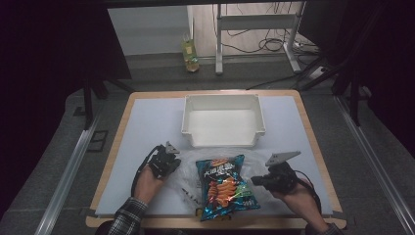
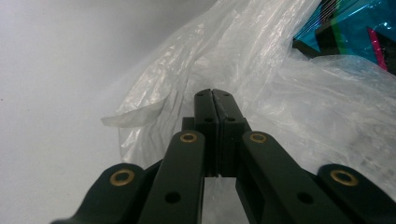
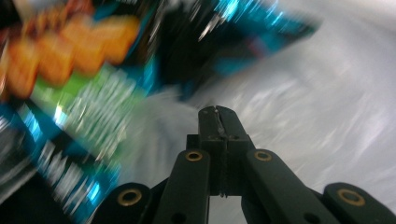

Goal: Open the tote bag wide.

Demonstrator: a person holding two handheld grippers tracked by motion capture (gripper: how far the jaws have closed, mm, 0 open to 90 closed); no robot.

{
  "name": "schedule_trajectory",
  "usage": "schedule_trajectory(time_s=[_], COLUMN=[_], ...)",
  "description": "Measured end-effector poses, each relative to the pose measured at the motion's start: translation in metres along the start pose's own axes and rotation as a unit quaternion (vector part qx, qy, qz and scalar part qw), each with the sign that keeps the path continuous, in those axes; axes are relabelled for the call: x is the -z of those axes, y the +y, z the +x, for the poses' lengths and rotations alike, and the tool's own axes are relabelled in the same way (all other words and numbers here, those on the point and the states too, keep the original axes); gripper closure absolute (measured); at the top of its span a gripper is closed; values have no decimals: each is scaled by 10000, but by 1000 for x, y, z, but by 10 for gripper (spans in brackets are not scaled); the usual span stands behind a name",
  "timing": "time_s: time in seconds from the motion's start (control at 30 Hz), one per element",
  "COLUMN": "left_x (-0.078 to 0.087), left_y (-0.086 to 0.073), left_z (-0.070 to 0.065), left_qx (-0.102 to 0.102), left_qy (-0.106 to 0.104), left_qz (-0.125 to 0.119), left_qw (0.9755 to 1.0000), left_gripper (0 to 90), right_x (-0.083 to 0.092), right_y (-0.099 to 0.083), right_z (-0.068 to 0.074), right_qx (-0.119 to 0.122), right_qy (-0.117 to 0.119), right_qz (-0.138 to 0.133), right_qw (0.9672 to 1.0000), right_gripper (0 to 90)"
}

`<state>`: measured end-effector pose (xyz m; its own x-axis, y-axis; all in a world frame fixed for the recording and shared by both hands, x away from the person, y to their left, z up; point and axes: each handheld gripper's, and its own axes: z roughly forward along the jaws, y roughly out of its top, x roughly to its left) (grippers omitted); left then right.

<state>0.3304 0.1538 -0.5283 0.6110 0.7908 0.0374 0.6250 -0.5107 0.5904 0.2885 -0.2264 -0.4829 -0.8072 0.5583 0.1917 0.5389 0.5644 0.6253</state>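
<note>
High view: lying flat at the near middle of the table (image 1: pixel 147 122), the blue chip bag (image 1: pixel 226 186), resting on a clear plastic bag (image 1: pixel 188 169) spread under and to its left. Sitting between the two grippers. Left gripper (image 1: pixel 169 159) hovering just left of the chip bag, over the plastic; jaws pressed together, pinching nothing visible between the tips, plastic crumpled right ahead of them (image 2: pixel 261 93). Right gripper (image 1: pixel 257 181) hanging just beside the chip bag's right edge, jaws likewise closed tight and empty (image 3: pixel 217 112); blurred view there, orange and teal print smearing across the left (image 3: pixel 84 70). Whether either tip is touching the bags, hard to tell. Farther back, standing near the table's far middle, a white bin (image 1: pixel 222 120), well apart from both hands. Beyond the table, on the floor, a yellowish bottle (image 1: pixel 190 54).
</note>
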Motion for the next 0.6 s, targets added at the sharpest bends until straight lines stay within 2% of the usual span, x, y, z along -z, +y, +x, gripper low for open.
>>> schedule_trajectory(time_s=[0.03,0.1,0.23,0.27,0.33,0.43,0.5,0.6], left_x=[0,0,0,0,0,0,0,1], left_y=[0,0,-1,-1,-1,-2,-3,-4], left_z=[0,0,1,1,1,2,2,5], left_qx=[1,16,55,71,116,118,103,264], left_qy=[4,11,-11,-25,-51,-71,-78,-197], left_qz=[3,10,-27,-33,-45,-65,-87,-155], left_qw=[10000,10000,10000,10000,9999,9999,9999,9993], left_gripper=[889,889,889,889,889,888,884,870], right_x=[-2,-4,4,7,16,24,25,24], right_y=[-7,-21,-43,-49,-58,-66,-68,-67], right_z=[3,5,1,-1,-8,-16,-20,-18], right_qx=[49,123,82,65,-150,-313,-439,-397], right_qy=[-20,-206,-441,-505,-498,-650,-557,-604], right_qz=[133,381,596,599,503,417,329,326], right_qw=[9999,9990,9972,9969,9974,9965,9969,9969], right_gripper=[893,893,893,893,894,894,894,893])
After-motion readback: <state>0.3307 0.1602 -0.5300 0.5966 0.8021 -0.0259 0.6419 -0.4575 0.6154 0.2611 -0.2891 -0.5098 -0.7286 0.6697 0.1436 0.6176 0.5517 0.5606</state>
